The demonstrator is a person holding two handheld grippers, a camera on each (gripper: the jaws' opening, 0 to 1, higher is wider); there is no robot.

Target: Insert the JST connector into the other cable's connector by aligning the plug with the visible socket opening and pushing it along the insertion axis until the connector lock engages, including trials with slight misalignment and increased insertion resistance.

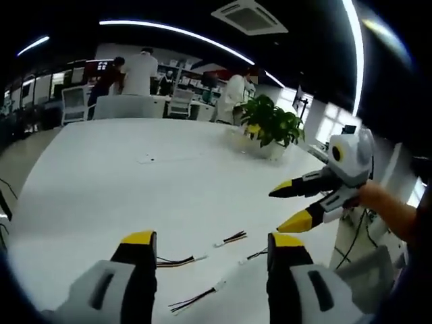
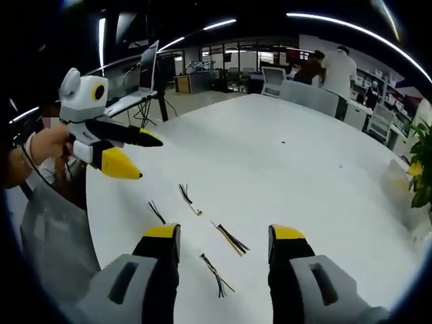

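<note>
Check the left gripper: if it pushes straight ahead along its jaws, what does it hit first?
Likely the short cable lying on the white table just ahead between the open jaws of the left gripper; depth is unclear, so it may pass above it.

Open tool above loose cables
</note>
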